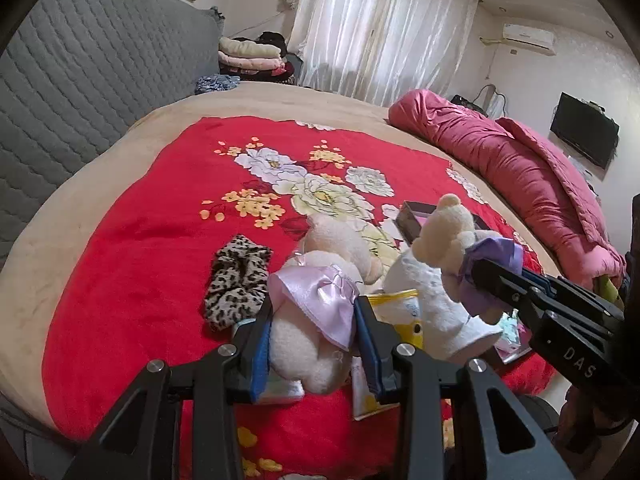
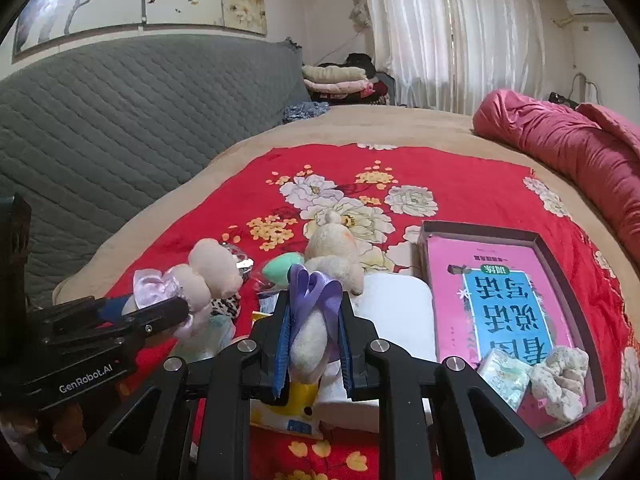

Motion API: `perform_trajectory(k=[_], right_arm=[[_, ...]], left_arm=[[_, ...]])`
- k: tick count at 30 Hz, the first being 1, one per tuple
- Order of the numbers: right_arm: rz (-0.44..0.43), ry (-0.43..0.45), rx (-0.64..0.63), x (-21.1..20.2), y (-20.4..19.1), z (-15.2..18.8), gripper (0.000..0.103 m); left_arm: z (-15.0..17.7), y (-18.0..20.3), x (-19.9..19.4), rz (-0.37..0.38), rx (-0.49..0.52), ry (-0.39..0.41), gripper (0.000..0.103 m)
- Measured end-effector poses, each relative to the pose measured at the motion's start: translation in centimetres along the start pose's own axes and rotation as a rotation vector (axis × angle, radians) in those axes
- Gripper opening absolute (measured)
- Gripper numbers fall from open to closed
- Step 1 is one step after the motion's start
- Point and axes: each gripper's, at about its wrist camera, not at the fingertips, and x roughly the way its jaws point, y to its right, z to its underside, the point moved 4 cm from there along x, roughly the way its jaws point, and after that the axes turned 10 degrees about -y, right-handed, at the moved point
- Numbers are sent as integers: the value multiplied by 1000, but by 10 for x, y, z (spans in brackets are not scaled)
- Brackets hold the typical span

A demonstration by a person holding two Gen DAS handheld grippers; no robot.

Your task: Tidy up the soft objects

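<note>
My left gripper (image 1: 314, 306) is shut on a cream teddy bear with a pink bow (image 1: 304, 344), held just above the red floral blanket (image 1: 140, 280). To its right, my right gripper (image 1: 480, 270) is shut on a second cream bear with a purple bow (image 1: 444, 228). In the right wrist view that gripper (image 2: 314, 298) squeezes the purple-bow bear (image 2: 332, 244) at the body, head pointing away. The left gripper (image 2: 176, 310) carries the pink-bow bear (image 2: 212, 264) at the left. Both bears hang close together, apart from each other.
A leopard scrunchie (image 1: 236, 280), a folded white towel (image 2: 400, 312), a yellow packet (image 1: 400, 312) and a green egg-shaped sponge (image 2: 276, 272) lie below. An open box (image 2: 560, 264) holds a pink book, a tissue pack (image 2: 504, 376) and a cream scrunchie (image 2: 560, 380). A pink quilt (image 1: 520, 168) lies to the right.
</note>
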Motion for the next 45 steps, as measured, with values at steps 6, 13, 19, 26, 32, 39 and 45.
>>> perform_trajectory(k=[6, 13, 19, 26, 32, 39, 45], right_arm=[[-3, 17, 20, -12, 9, 5, 21], [-8, 49, 79, -28, 30, 9, 21], [-10, 63, 108, -37, 44, 16, 21], [11, 96, 156, -51, 61, 25, 21], [39, 132, 230, -65, 91, 34, 21], [84, 155, 295, -76, 120, 43, 21], [123, 172, 343, -83, 141, 48, 21]], left_arm=[[6, 19, -7, -8, 36, 5, 38], [14, 40, -15, -23, 87, 8, 38], [20, 59, -19, -21, 111, -3, 38], [26, 86, -21, -2, 152, -17, 38], [31, 110, -20, 19, 190, -33, 38], [34, 138, -16, 41, 232, -48, 38], [35, 162, -13, 57, 280, -45, 38]])
